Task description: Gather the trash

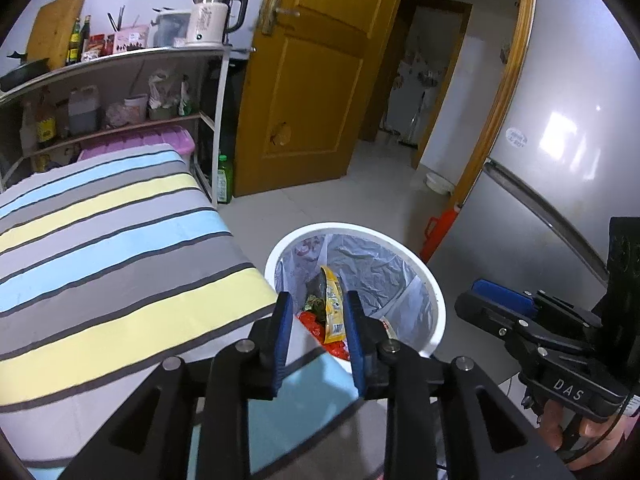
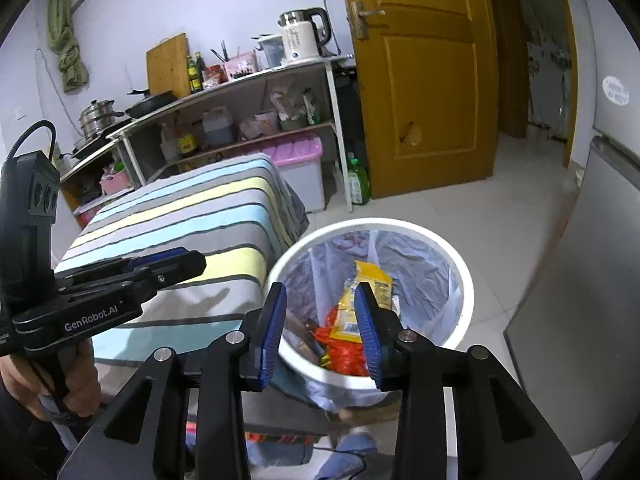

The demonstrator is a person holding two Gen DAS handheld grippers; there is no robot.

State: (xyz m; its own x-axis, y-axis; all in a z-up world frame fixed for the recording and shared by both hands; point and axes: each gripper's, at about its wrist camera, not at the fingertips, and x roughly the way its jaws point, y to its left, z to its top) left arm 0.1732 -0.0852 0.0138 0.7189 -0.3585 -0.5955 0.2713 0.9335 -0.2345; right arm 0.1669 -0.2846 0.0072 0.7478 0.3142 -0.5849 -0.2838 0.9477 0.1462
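A white trash bin lined with a clear bag stands on the floor beside the striped table. Inside lie a yellow wrapper, a red wrapper and some darker scraps. My left gripper hovers over the bin's near rim, open, with nothing between its blue pads. In the right wrist view the same bin holds the yellow wrapper and the red wrapper. My right gripper is above it, also open and empty. Each gripper shows in the other's view: right gripper, left gripper.
A table under a striped cloth sits left of the bin. Behind it stand a shelf rack with a kettle and a pink-lidded box. A wooden door stands open; a fridge is on the right, a green bottle on the floor.
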